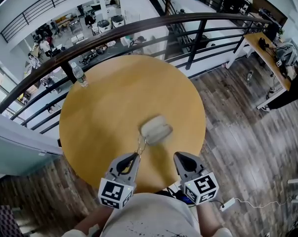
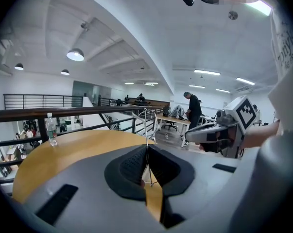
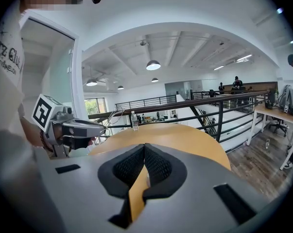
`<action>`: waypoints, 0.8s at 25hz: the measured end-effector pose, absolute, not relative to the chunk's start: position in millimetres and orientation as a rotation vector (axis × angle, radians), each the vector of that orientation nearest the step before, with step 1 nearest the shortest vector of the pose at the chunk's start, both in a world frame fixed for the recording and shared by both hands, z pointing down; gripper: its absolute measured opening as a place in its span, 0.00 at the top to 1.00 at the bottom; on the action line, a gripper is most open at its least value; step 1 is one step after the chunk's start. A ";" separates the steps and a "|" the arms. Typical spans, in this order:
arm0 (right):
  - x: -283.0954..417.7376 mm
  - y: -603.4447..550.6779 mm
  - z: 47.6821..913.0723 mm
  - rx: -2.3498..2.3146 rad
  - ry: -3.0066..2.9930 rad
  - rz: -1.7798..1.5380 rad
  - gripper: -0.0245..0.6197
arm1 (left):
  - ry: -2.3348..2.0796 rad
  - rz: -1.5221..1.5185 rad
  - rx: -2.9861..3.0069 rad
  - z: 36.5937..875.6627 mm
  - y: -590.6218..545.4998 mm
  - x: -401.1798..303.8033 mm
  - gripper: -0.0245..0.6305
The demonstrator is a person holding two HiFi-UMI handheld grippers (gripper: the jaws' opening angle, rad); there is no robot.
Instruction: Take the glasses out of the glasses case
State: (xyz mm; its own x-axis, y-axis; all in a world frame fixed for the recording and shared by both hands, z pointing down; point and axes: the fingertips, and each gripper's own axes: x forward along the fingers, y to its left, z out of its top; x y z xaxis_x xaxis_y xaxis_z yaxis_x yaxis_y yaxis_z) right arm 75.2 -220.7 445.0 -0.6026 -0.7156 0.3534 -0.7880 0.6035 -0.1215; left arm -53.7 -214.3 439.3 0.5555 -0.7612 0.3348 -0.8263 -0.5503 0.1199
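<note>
So, going left to right: there's a water bottle (image 1: 79,75) standing out at about 10 o'clock on the round wooden surface (image 1: 114,98), well away from everything and not part of this.

Next is the left gripper (image 1: 137,156), down at the near edge. Its own view shows the jaws pinched together on a thin wire frame that stands up between the pads, so it has the glasses (image 1: 141,144) clamped. From the head view the frame runs from the gripper tips toward 1 o'clock, right up to the near-left end of the glasses case (image 1: 156,128). I honestly can't tell if the far end of the frame is touching the case or just clear of it, it's too thin and smeared.

The case itself sits a bit toward 5 o'clock from the middle of the surface. It's a pale blurry lump with its long axis roughly 8 to 2 o'clock, and I can't say whether it's open or shut.

Farthest right, the right gripper (image 1: 181,158) hangs at the near edge with its jaws together on nothing, and the case is at about 11 o'clock from it.

My read is that the left one is doing the work and is the closer of the two. The glasses look mostly out, so the pull should go back toward 7 o'clock, along the line of the frame and away from the case.
</note>
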 end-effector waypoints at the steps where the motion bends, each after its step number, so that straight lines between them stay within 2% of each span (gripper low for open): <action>1: 73.9 -219.4 444.3 1.232 -2.565 0.387 0.92 | -1.326 0.357 2.535 438.0 -212.5 -54.6 0.92; 20: 62.7 -212.3 442.1 1.242 -2.583 0.406 0.92 | -1.340 0.349 2.509 437.7 -201.2 -65.0 0.92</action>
State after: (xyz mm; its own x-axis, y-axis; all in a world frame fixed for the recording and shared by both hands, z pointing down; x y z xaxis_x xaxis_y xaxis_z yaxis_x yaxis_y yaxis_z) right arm 62.7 -212.3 442.1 -0.6072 -0.7199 0.3362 -0.7884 0.5987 -0.1418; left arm -65.0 -201.2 437.7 0.5416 -0.7702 0.3369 -0.8366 -0.5330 0.1267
